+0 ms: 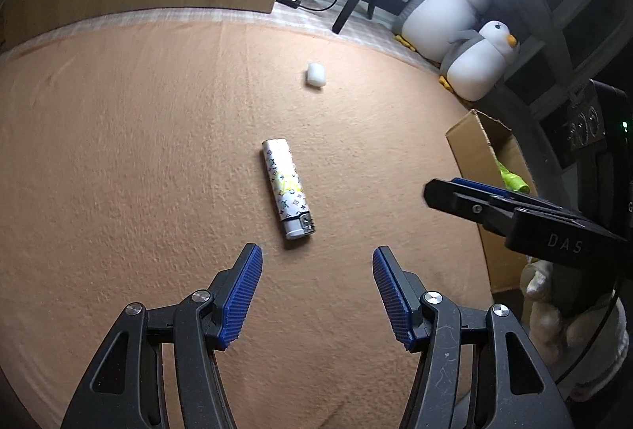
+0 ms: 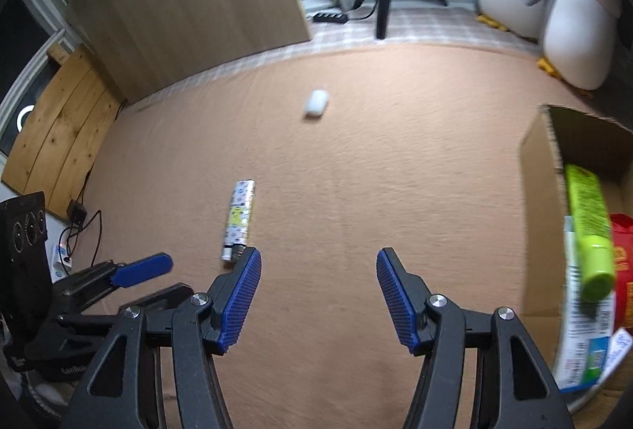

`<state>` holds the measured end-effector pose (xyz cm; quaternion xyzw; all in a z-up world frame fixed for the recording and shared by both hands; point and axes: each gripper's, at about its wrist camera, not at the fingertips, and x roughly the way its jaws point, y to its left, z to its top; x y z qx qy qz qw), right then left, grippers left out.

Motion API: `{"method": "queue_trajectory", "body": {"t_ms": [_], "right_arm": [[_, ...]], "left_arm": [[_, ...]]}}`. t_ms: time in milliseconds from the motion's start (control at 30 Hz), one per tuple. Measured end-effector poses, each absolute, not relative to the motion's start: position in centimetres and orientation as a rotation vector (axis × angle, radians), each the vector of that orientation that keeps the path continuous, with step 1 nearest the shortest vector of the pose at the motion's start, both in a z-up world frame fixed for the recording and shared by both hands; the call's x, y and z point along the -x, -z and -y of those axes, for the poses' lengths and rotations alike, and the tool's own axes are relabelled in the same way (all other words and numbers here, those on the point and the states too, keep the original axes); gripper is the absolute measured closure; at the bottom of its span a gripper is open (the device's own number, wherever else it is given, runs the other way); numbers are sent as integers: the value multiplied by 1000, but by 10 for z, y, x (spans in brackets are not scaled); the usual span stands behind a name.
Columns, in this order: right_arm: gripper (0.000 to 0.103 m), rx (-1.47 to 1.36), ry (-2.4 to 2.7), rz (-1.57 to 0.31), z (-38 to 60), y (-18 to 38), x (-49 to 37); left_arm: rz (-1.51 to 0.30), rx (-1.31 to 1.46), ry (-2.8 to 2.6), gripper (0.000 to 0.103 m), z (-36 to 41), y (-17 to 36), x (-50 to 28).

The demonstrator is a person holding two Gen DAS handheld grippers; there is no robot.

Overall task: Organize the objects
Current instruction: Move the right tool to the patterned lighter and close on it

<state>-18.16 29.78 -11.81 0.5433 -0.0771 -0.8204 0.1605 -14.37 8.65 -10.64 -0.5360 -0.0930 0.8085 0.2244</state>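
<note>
Lying flat on the peach cloth (image 1: 138, 160), the lighter (image 1: 287, 188) sits just ahead of my left gripper (image 1: 316, 263), roughly centred on the gap and apart from both blue pads (image 1: 245, 294). Long axis runs near-far in the left wrist view, slightly tilted; metal-and-white head end points toward me, base away. Left jaws spread wide, holding nothing. In the right wrist view the lighter (image 2: 238, 221) lies just beyond and left of the right gripper (image 2: 318, 263), whose jaws are likewise spread and empty. Small white case (image 1: 315, 74) rests farther out on the cloth, well apart. Cardboard box (image 2: 538, 191) stands at right, holding a green tube (image 2: 589, 231) and packets.
</note>
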Motion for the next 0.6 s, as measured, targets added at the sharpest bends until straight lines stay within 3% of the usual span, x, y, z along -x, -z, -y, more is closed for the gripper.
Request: {"method": "queue_trajectory", "body": {"t_ms": [367, 600], "right_arm": [[47, -1653, 2193, 277, -259, 148, 212], [58, -1683, 2122, 261, -235, 160, 227]], "left_arm": [[272, 1494, -2176, 44, -92, 129, 162], [298, 1509, -2157, 54, -93, 140, 174]]}}
